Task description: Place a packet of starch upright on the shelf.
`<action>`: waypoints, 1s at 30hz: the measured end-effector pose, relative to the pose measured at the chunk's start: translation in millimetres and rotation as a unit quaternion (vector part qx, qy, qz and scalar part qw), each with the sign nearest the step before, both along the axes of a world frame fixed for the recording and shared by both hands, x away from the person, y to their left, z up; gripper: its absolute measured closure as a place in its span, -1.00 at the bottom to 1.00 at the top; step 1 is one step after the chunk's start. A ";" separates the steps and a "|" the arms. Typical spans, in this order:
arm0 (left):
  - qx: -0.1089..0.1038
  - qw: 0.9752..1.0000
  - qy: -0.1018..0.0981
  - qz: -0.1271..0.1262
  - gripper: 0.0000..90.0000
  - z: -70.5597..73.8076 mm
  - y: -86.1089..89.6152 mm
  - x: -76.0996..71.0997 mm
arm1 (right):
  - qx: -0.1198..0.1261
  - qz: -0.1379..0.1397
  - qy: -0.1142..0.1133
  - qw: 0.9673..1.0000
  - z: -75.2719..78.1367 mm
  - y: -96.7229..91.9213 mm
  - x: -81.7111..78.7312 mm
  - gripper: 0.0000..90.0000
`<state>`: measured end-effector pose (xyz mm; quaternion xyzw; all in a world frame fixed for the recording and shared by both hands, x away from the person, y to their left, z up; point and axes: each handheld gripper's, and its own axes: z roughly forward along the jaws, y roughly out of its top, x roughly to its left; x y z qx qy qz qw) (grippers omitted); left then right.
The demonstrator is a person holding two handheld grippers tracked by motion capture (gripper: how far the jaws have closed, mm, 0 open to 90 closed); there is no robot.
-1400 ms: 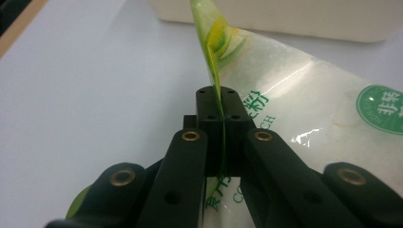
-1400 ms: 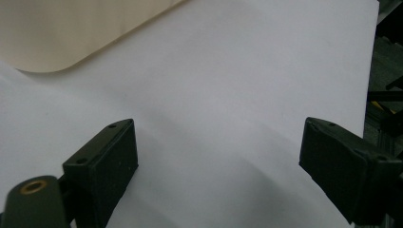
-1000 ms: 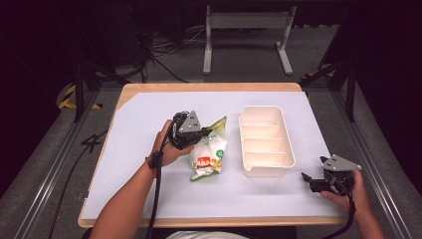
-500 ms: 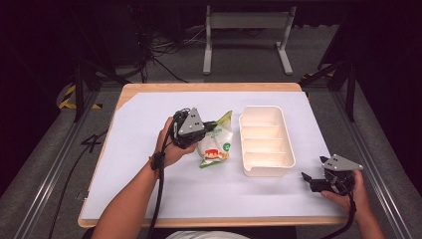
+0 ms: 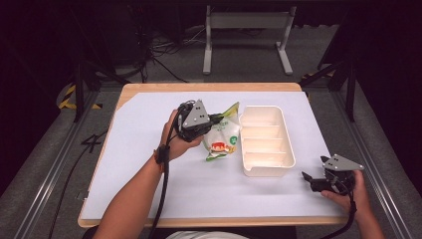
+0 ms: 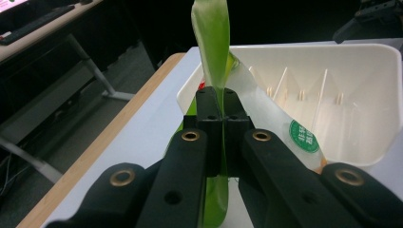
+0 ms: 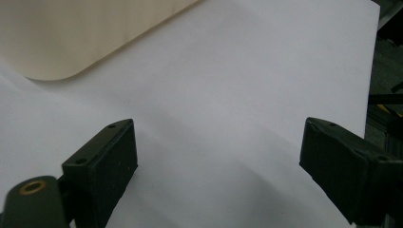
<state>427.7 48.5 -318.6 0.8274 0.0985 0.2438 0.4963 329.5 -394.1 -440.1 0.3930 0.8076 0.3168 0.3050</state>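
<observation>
Just left of tray (image 5: 266,141): left gripper (image 6: 222,116) jaws clamped on green sealed edge of bag (image 5: 221,138), bag hanging lifted, long axis along jaws, touching tray's near wall. Likely next: over wall into tray. Right gripper (image 7: 216,161) jaws wide apart, empty, farther off near table (image 5: 149,199) corner.

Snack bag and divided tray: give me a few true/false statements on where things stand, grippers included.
1. The left gripper is shut on the green edge of the snack bag. True.
2. The snack bag already lies inside the white divided tray. False: it hangs from the left gripper just beside the tray's left wall, its lower end at the white table cover.
3. The right gripper is open with nothing between its fingers. True.
4. The right gripper is over the tray. False: it sits near the table's front right corner, apart from the tray.
5. The tray's compartments hold snacks. False: they look empty.
</observation>
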 end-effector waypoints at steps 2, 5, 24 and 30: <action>0.001 1.000 0.002 -0.002 0.99 0.2 -2.8 1.1 | 0.000 0.000 0.000 1.000 -0.1 0.1 -0.1 -0.73; 0.005 1.000 -0.001 0.002 0.99 1.5 -5.6 2.5 | 0.000 0.000 0.000 1.000 0.1 -0.3 -0.1 -0.73; 0.070 0.997 -0.009 -0.018 0.99 38.5 -37.7 17.9 | 0.005 -0.002 0.002 1.000 -0.3 -1.2 0.2 -0.73; 0.096 0.995 -0.025 -0.018 0.99 55.8 -47.2 17.5 | 0.005 -0.001 0.001 1.000 -0.2 -1.9 0.2 -0.73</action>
